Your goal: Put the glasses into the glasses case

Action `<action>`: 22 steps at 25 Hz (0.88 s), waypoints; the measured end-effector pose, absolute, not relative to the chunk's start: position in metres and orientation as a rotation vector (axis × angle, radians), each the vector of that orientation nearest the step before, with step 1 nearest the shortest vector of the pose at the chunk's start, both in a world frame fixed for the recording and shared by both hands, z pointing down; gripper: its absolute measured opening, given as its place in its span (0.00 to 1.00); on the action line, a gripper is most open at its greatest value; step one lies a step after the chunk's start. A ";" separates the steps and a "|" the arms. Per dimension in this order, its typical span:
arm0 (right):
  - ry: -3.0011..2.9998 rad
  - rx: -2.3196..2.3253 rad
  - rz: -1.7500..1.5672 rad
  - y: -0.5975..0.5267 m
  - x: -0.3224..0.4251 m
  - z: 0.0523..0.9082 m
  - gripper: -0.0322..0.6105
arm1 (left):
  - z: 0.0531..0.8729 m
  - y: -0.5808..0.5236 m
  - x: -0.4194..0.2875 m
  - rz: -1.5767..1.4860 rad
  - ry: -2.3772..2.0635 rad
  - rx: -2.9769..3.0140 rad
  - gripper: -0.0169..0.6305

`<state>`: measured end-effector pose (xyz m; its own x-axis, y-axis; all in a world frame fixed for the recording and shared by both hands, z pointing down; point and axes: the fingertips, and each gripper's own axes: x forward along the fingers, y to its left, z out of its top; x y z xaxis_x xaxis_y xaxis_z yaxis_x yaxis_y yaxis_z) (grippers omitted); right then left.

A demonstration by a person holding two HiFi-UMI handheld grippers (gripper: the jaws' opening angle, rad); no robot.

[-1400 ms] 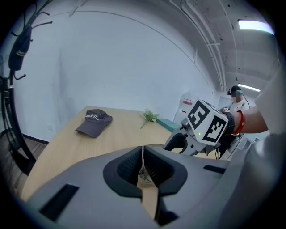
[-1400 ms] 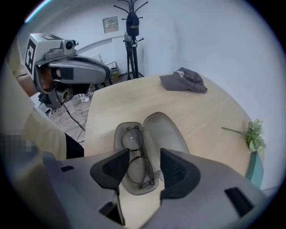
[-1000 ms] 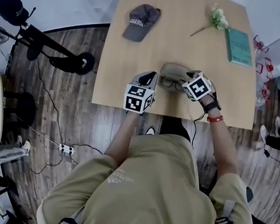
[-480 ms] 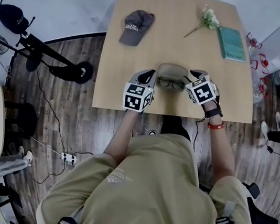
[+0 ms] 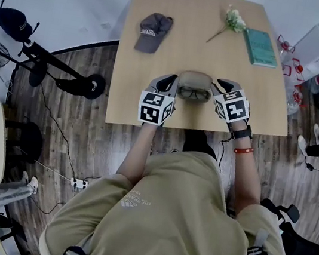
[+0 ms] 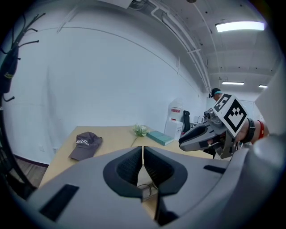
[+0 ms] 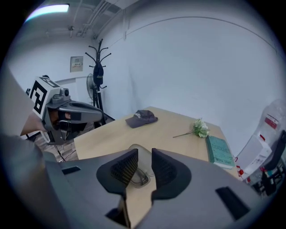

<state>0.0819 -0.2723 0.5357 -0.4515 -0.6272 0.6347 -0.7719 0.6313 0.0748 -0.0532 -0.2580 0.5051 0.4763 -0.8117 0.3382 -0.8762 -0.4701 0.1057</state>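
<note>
1. Glasses (image 5: pixel 193 92) are seen lying in the open glasses case (image 5: pixel 196 77), which rests on the table (image 5: pixel 135 89) near its front edge.
2. Left of the glasses case, the left gripper (image 5: pixel 168 84) is held on an outstretched forearm, raised off the table and tipped slightly down. Its jaws are pressed together with nothing between them.
3. Right of the glasses case, the right gripper (image 5: pixel 222 84) is held raised and angled down toward the case. Its jaws are closing, a narrow gap is left between them, and nothing is gripped. A watch and a red band are worn on that wrist.
4. Beyond the glasses case, a cap (image 5: pixel 153 31) is seen to the left, and a flower sprig (image 5: pixel 232 21) and a teal book (image 5: pixel 259 47) to the right.
</note>
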 end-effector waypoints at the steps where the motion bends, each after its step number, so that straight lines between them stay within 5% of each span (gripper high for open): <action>1: -2.225 1.103 0.305 -0.271 0.083 0.534 0.22 | 0.503 -0.258 -0.052 0.347 -1.440 2.467 0.07; 22: -2.343 1.624 0.361 -0.260 0.123 0.473 0.08 | 0.472 -0.255 -0.057 0.280 -1.560 2.476 0.07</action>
